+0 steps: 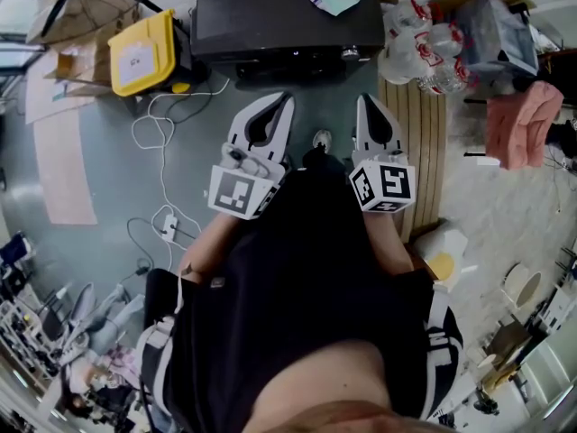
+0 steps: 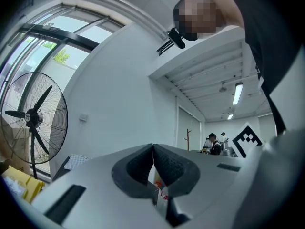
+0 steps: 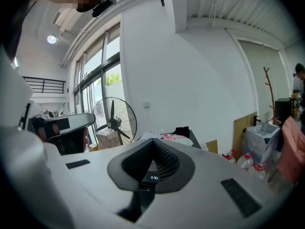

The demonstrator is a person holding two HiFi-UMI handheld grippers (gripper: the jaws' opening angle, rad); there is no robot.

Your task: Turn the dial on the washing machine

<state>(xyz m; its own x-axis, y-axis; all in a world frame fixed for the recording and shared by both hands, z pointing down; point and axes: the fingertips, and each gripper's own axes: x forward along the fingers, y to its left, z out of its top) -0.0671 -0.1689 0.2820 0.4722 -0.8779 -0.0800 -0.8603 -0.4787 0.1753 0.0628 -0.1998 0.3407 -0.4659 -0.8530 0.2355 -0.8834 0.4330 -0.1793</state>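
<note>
The washing machine [image 1: 287,14] is a dark box on the floor ahead of me, with a small silver dial [image 1: 350,54] on its front panel at the right. My left gripper [image 1: 285,99] hangs short of the machine's front, jaws together and holding nothing. My right gripper [image 1: 365,100] is just below the dial, apart from it, also shut and empty. In the left gripper view the left gripper's [image 2: 153,147] pads meet. In the right gripper view the right gripper's [image 3: 153,142] pads meet too, and the machine's lit display [image 3: 153,177] shows below them.
A yellow box [image 1: 144,50] stands left of the machine, with white cables and a power strip [image 1: 169,225] on the floor. Packed water bottles [image 1: 424,48], a wooden board [image 1: 424,142] and a pink cloth [image 1: 527,120] lie at the right. A standing fan [image 3: 113,120] is near the windows.
</note>
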